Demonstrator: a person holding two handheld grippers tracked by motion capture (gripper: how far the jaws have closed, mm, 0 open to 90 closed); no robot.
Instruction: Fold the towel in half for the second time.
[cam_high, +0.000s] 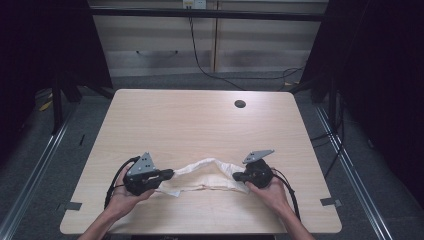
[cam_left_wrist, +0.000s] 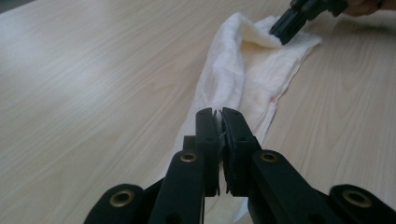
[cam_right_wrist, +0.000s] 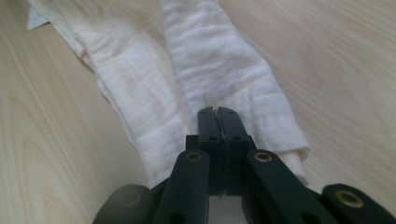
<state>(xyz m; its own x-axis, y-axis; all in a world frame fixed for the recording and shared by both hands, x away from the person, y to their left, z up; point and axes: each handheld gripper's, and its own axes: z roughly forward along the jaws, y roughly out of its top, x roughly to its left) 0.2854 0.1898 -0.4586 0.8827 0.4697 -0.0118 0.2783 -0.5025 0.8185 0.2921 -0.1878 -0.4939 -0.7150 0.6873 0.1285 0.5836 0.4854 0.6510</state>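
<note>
The left gripper (cam_high: 169, 174) and right gripper (cam_high: 236, 176) each clamp one end of the white cloth (cam_high: 205, 175), which lies near the table's (cam_high: 200, 120) near edge, its long axis running left to right.

High view overlooks the table (cam_high: 200, 120); gripper views closely share the cloth (cam_left_wrist: 243, 70).

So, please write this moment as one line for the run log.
left gripper: shut on cloth | right gripper: shut on cloth | cloth: bunched between them on table
</note>
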